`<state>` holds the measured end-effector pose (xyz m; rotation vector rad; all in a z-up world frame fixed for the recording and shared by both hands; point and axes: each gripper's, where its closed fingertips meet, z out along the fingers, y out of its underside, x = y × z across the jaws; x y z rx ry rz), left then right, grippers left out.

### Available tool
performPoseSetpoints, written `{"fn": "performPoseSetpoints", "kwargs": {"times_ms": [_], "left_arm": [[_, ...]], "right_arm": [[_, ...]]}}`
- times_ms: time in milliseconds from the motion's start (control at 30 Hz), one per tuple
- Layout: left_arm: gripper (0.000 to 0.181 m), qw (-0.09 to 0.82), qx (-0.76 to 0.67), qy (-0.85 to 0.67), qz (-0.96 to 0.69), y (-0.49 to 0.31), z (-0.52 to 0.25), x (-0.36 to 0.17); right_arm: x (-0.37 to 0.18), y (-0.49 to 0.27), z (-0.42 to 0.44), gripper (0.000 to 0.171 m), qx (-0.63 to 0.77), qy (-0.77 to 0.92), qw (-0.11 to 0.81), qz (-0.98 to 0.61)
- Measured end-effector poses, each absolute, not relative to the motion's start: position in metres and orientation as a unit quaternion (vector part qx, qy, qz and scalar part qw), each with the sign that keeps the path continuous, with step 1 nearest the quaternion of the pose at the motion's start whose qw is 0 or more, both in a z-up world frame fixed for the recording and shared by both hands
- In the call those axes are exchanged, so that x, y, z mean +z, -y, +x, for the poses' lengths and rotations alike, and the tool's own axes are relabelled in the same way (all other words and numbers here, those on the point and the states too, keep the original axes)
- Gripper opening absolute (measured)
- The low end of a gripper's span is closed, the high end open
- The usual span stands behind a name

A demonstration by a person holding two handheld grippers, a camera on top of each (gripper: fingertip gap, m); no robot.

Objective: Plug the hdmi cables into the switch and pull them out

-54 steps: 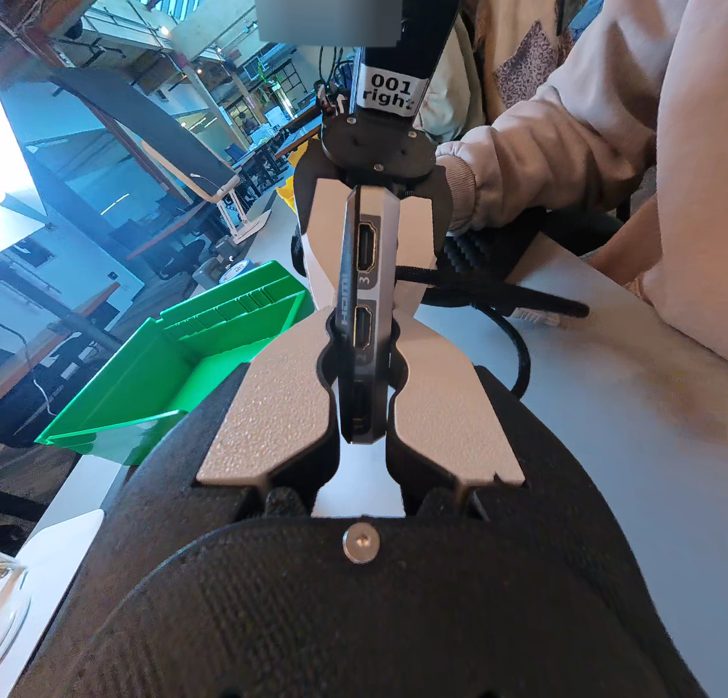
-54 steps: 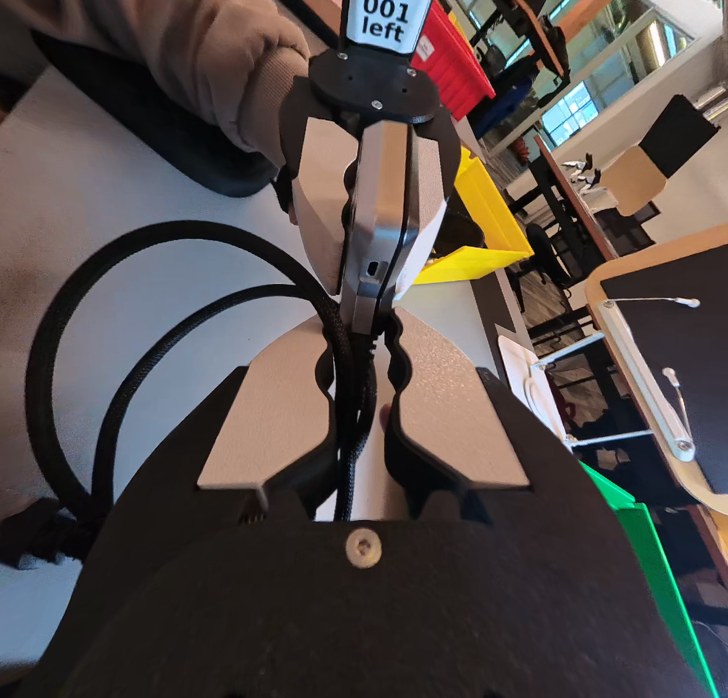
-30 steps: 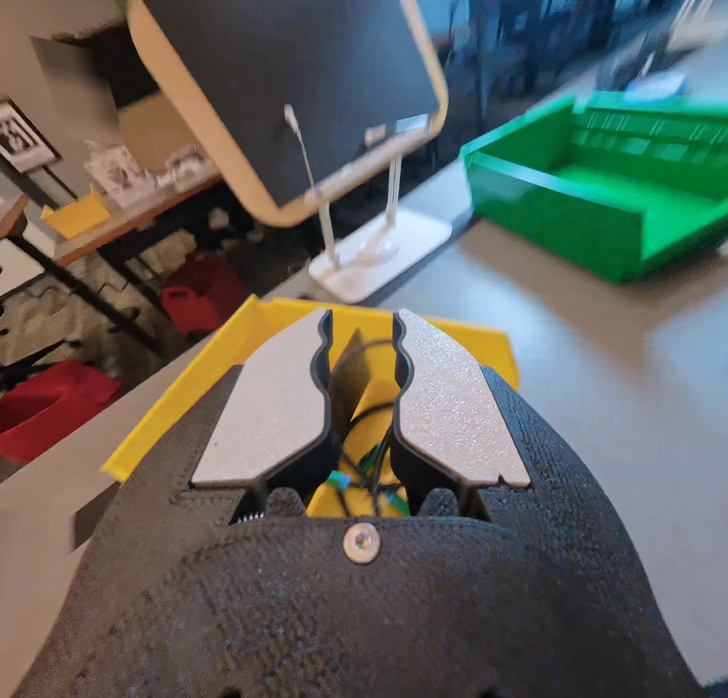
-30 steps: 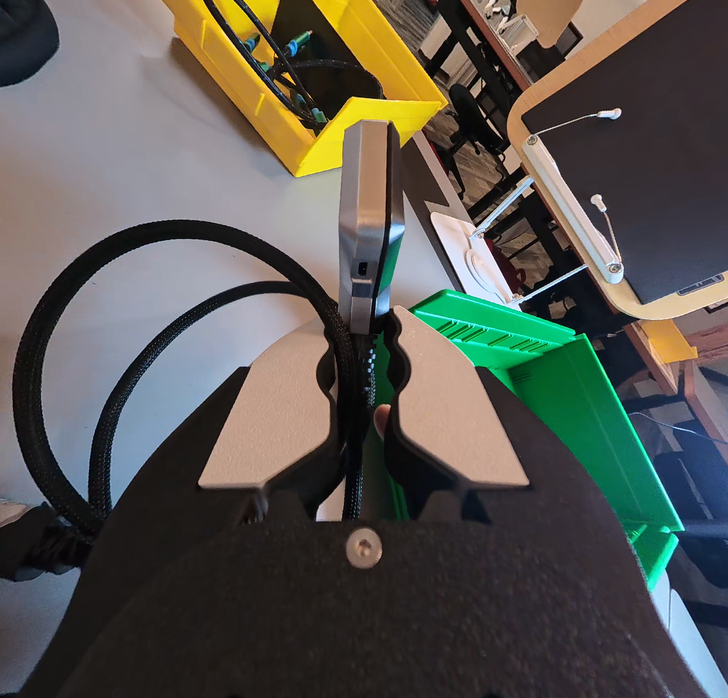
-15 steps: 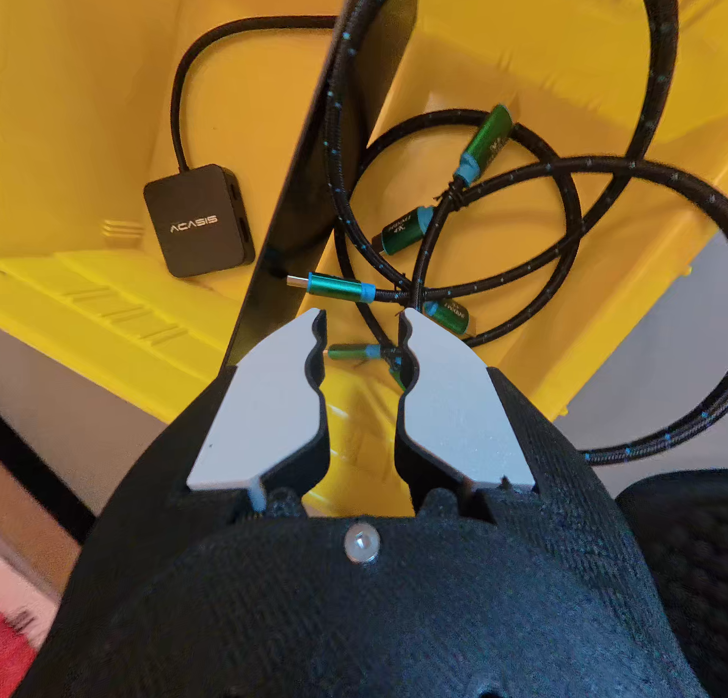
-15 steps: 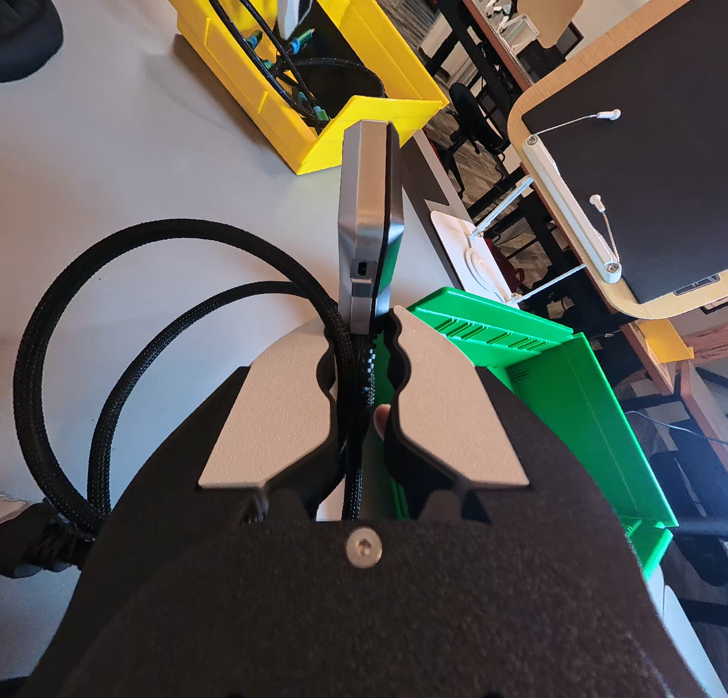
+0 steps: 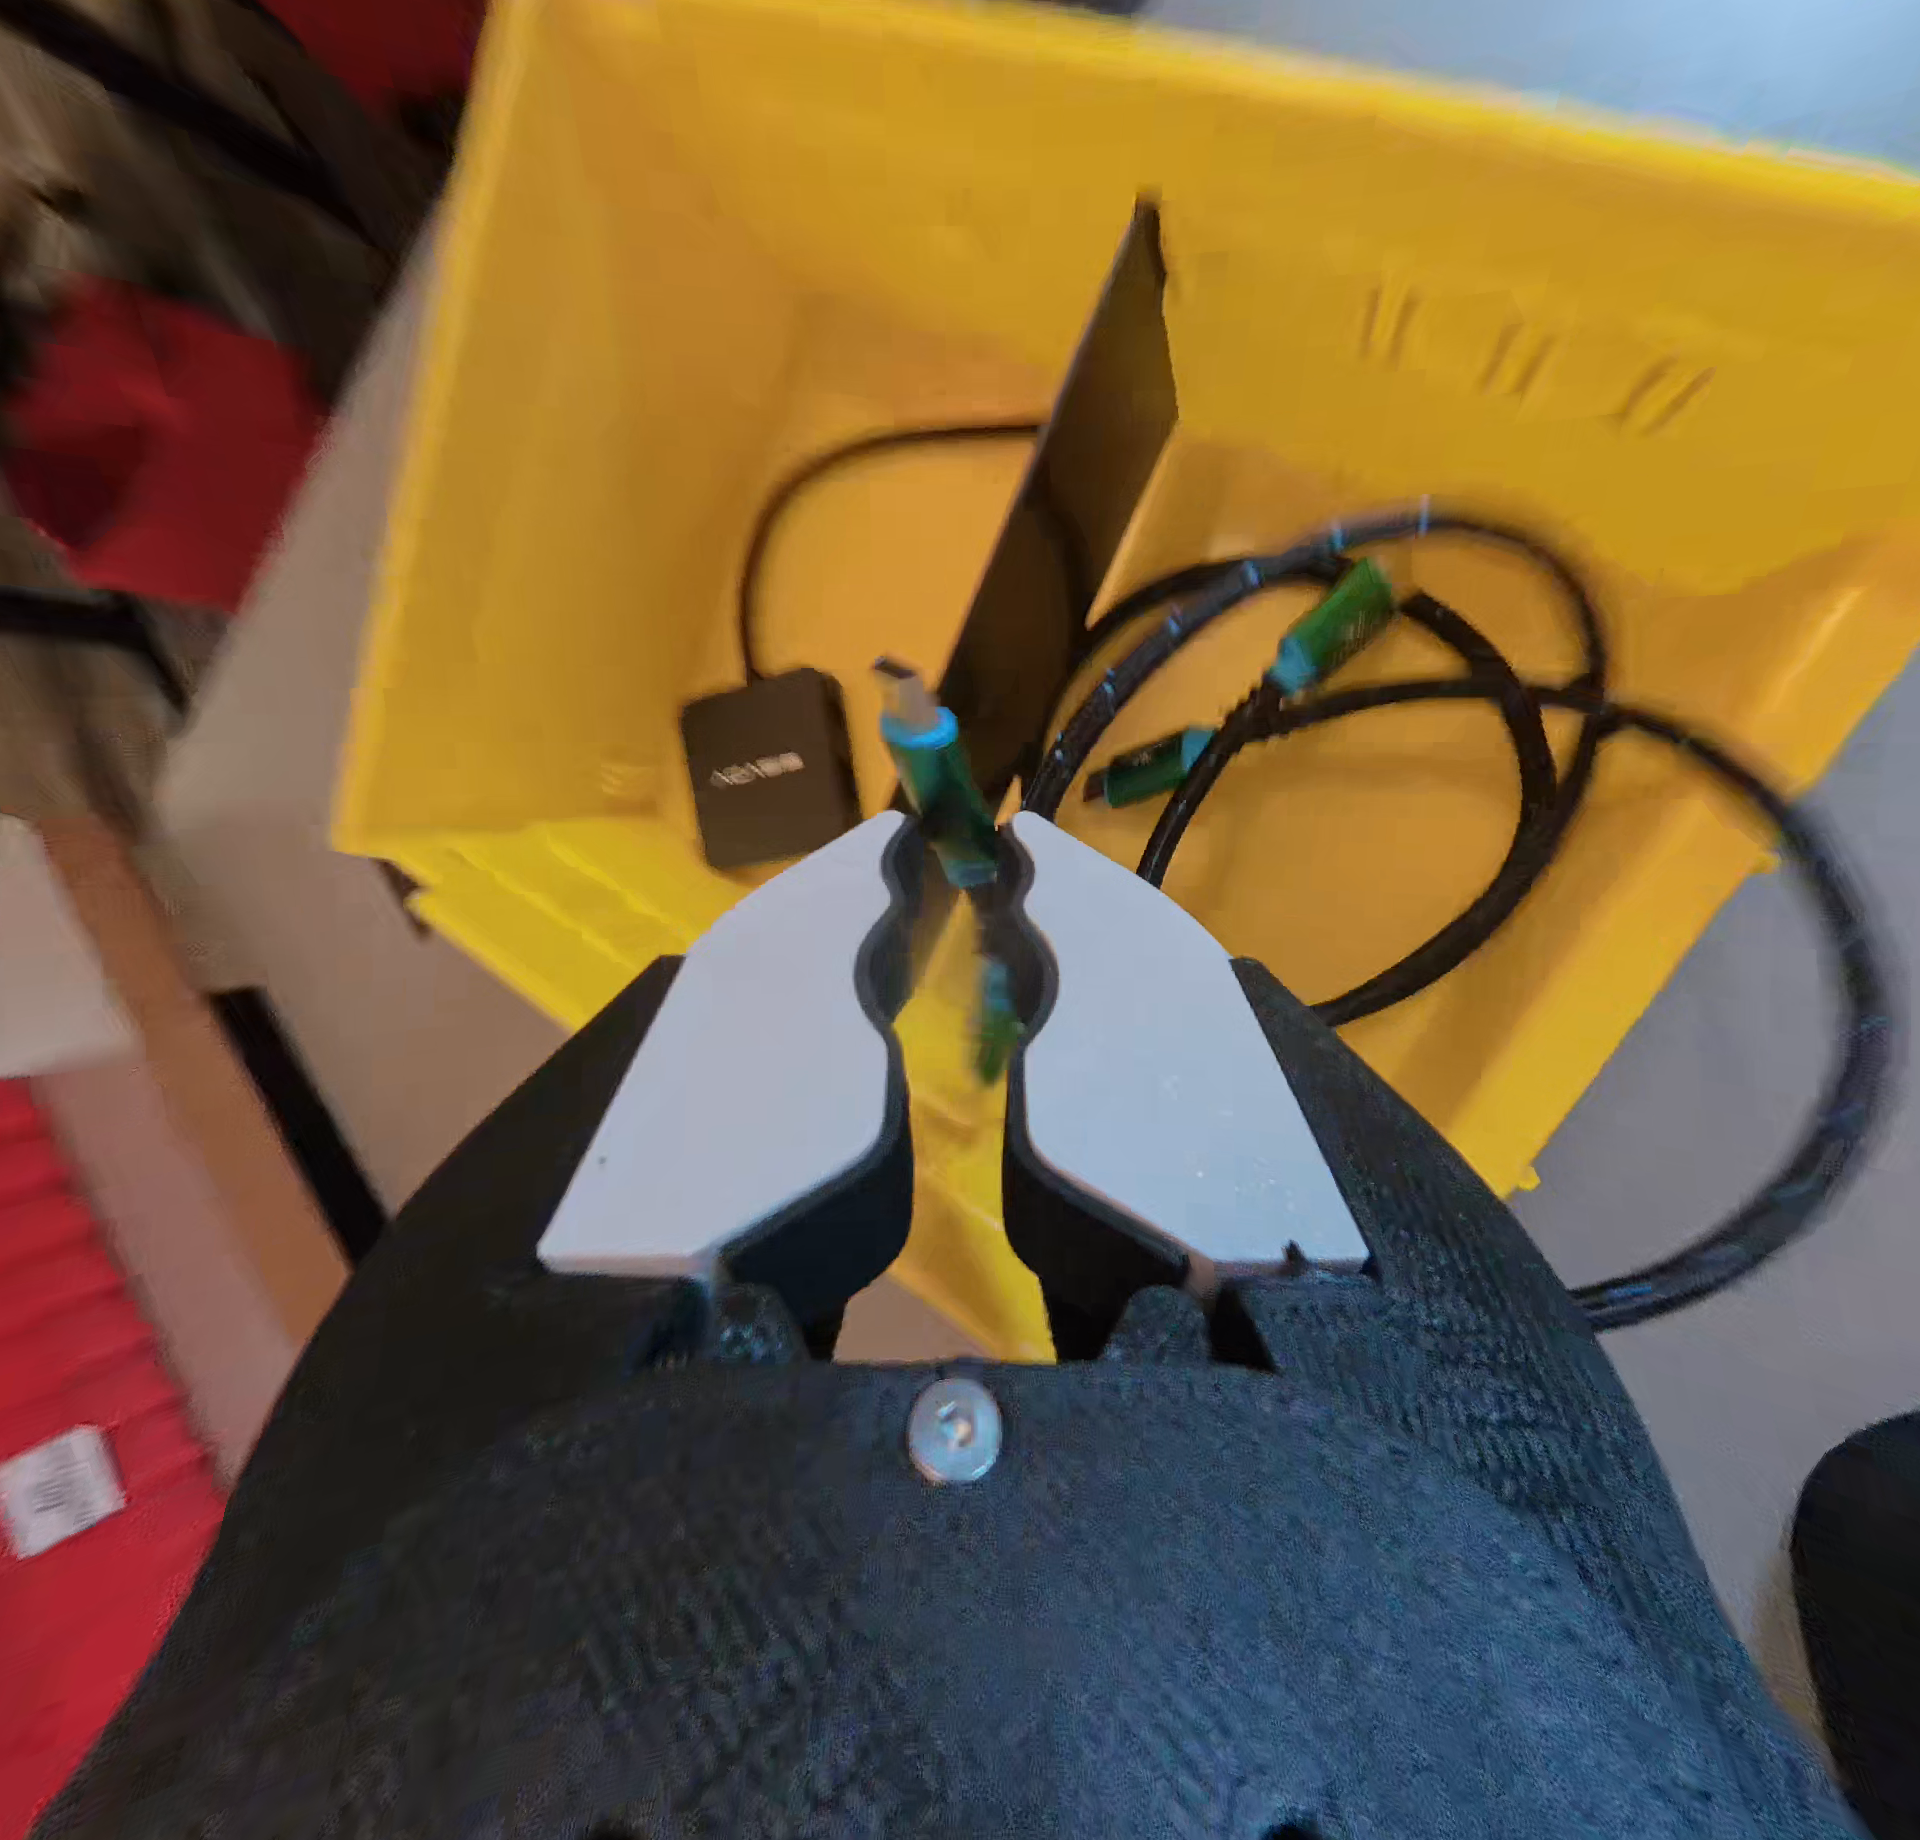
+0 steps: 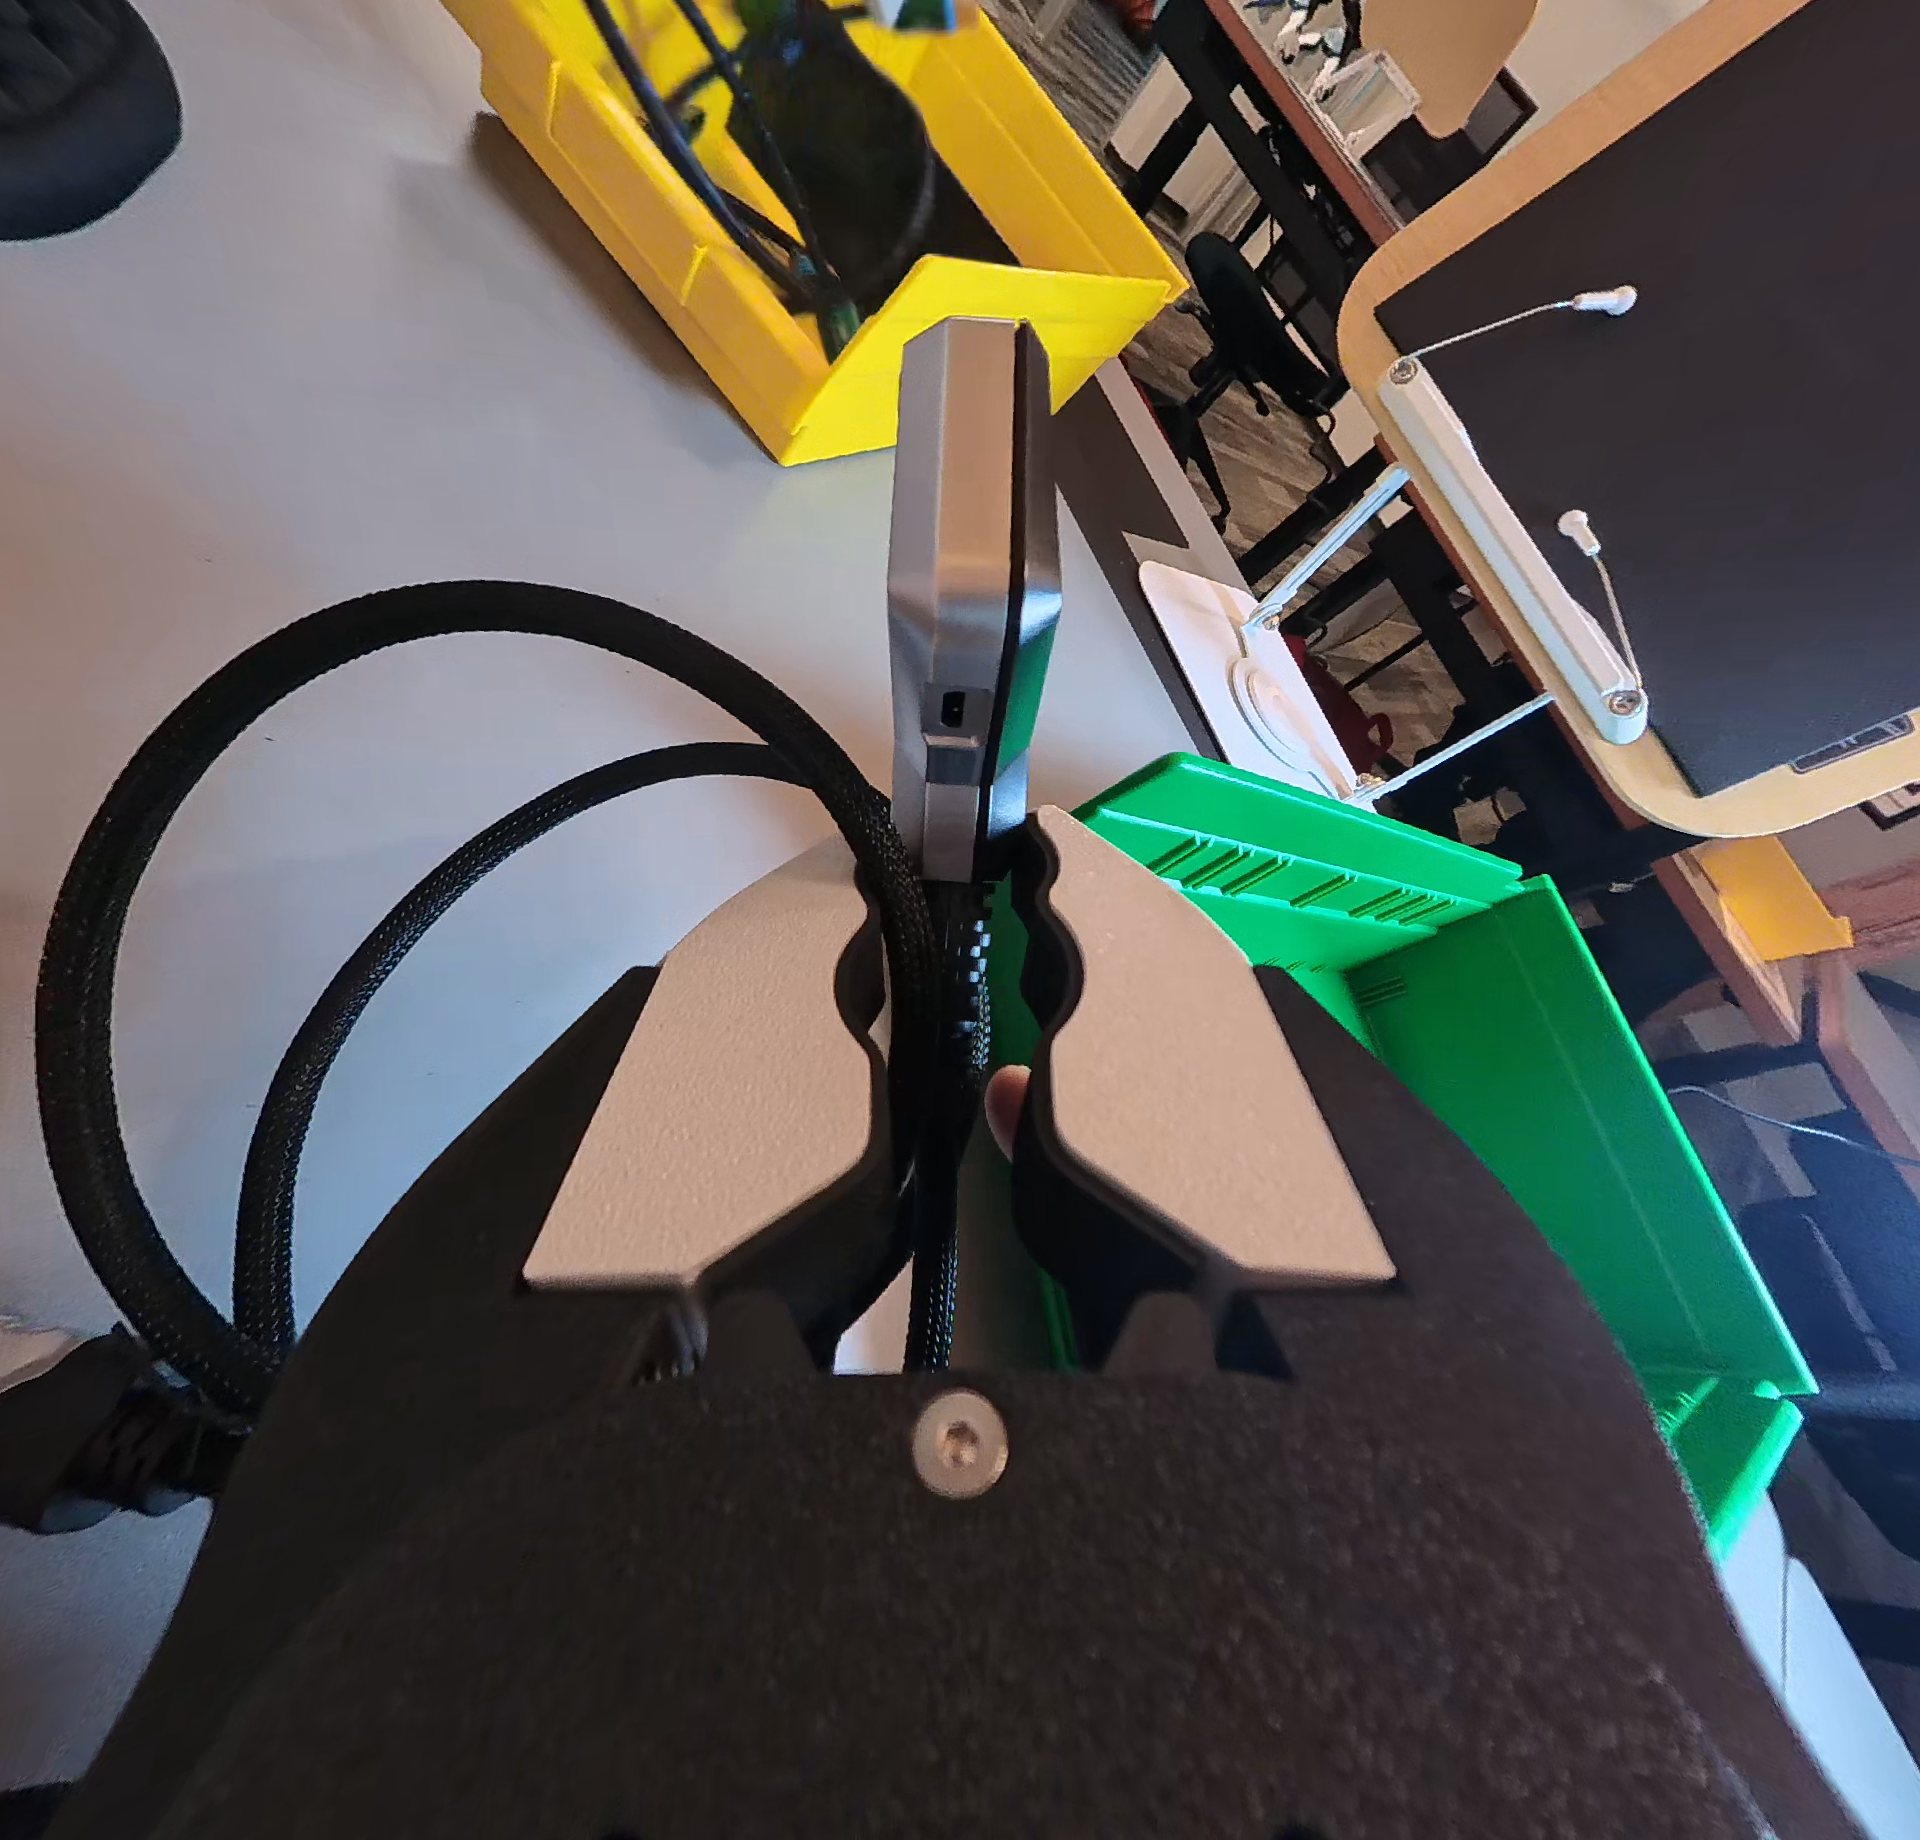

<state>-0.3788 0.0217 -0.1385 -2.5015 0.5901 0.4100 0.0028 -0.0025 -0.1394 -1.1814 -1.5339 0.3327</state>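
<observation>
Two closed grips: left gripper (image 7: 956, 845) pinches a green HDMI plug (image 7: 930, 762) pointing forward, right gripper (image 8: 971, 845) clamps the upright switch (image 8: 961, 585).

My left gripper (image 7: 958, 860) and right gripper (image 8: 961, 876) are built alike: coarse-textured black printed bodies, each with one silver screw centred on top, and two pale grey finger plates with scalloped black inner edges.
</observation>
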Motion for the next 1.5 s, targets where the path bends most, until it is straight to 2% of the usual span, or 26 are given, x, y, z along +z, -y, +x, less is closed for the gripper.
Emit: {"fn": "performPoseSetpoints", "kwargs": {"times_ms": [33, 267, 433, 600, 767, 900, 1067, 1233, 1367, 1500], "left_arm": [[0.013, 0.288, 0.166, -0.231, -0.914, -0.022, -0.374, -0.121], [0.013, 0.399, 0.259, -0.319, -0.82, -0.005, -0.331, -0.01], [0.012, 0.392, 0.281, -0.393, -0.783, 0.021, -0.28, 0.016], [0.012, 0.292, 0.177, -0.503, -0.794, 0.062, -0.208, -0.028], [0.012, 0.279, -0.048, -0.599, -0.749, 0.095, -0.122, -0.059], [0.008, 0.258, -0.144, -0.612, -0.733, 0.089, -0.094, -0.092], [0.0, 0.264, -0.176, -0.576, -0.754, 0.058, -0.087, -0.131], [0.0, 0.285, -0.128, -0.543, -0.78, 0.037, -0.104, -0.15], [0.032, 0.199, -0.037, -0.527, -0.825, 0.042, -0.136, -0.202], [0.035, 0.173, -0.041, -0.488, -0.854, 0.044, -0.143, -0.241]], "right_arm": [[-0.14, 0.002, 0.003, 0.022, 0.143, 0.648, 0.555, -0.502], [-0.135, 0.001, 0.001, 0.022, 0.145, 0.637, 0.566, -0.503], [-0.13, -0.001, 0.002, 0.022, 0.148, 0.626, 0.58, -0.5], [-0.127, 0.0, 0.003, 0.022, 0.159, 0.625, 0.581, -0.497], [-0.12, 0.009, 0.002, 0.022, 0.177, 0.627, 0.59, -0.477], [-0.118, 0.009, 0.003, 0.022, 0.183, 0.624, 0.592, -0.476], [-0.119, 0.003, 0.007, 0.022, 0.178, 0.62, 0.593, -0.483], [-0.117, -0.003, 0.012, 0.022, 0.168, 0.614, 0.598, -0.487], [-0.112, -0.008, 0.016, 0.022, 0.169, 0.603, 0.606, -0.49], [-0.109, -0.009, 0.02, 0.022, 0.168, 0.597, 0.612, -0.491]]}}
